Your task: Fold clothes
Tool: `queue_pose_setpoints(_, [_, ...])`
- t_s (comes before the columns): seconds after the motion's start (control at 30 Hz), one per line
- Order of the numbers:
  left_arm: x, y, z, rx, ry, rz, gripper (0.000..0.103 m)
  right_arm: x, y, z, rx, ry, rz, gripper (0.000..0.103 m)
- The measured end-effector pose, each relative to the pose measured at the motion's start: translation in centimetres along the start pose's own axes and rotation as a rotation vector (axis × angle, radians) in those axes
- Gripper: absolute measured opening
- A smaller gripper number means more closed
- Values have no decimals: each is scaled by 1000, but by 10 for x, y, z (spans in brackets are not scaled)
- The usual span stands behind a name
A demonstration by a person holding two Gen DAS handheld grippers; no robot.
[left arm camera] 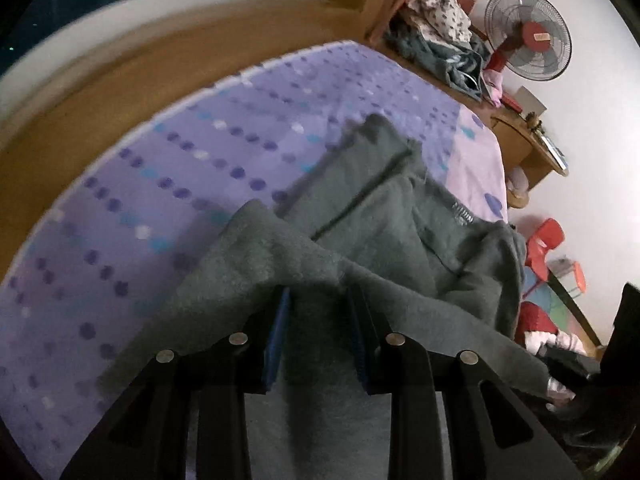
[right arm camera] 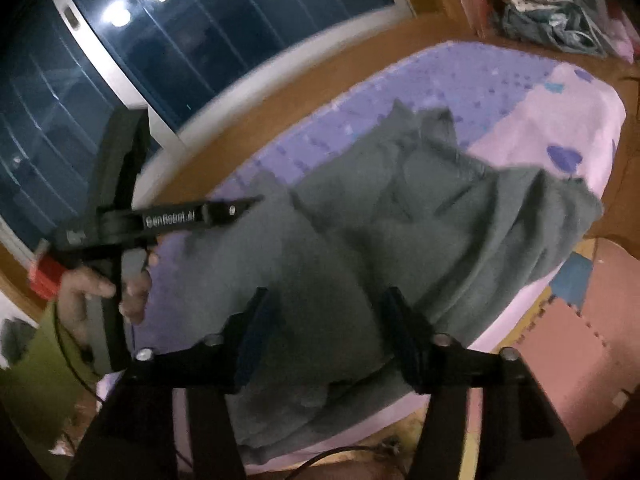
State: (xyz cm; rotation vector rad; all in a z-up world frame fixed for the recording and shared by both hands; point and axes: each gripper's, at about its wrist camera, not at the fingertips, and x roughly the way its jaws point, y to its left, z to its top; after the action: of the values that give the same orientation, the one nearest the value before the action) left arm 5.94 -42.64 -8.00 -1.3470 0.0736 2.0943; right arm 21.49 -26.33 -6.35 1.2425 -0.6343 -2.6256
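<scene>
**Grey sweater half-folded on the bed**

Your left gripper [left arm camera: 316, 300] has a ridge of the grey sweater [left arm camera: 400, 216] pinched between its blue pads — the jaws are narrowed on the cloth, which drapes away to both sides, likely so you can carry that edge across the body of the garment. Your right gripper [right arm camera: 326, 320] sits over the near part of the same sweater [right arm camera: 400, 220] with its jaws apart; cloth lies between them, but the pads do not seem to press on it.

The sweater lies across the purple dotted bedsheet [left arm camera: 160, 200], its far side bunched towards the pale pink end. In the right wrist view, your left hand [right arm camera: 100, 292] and its tool sit just beside the sweater's edge — the nearest thing to mind. A pile of clothes [left arm camera: 436, 32] and a fan [left arm camera: 528, 40] stand well beyond the sweater, out of the way.
</scene>
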Motion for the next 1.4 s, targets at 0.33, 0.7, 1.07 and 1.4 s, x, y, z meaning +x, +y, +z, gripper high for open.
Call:
queue_pose_setpoints(0.33, [10,9,2,98,-29,-167,29,-13,17,-20,97,-59,-146,18])
queue_pose_setpoints(0.7, [-29,40,1,31,-67,-258,40,-26,11,-22,76,-13,-293,49])
queue_pose_setpoints(1.07, [-79,122,-50,267,20,-134,51,-41,75,-67,-134,74,-228,49])
queue_pose_setpoints(1.4, [-47,101,-51,447,65,-180,51,-10,90,-92,-189,184,-257,49])
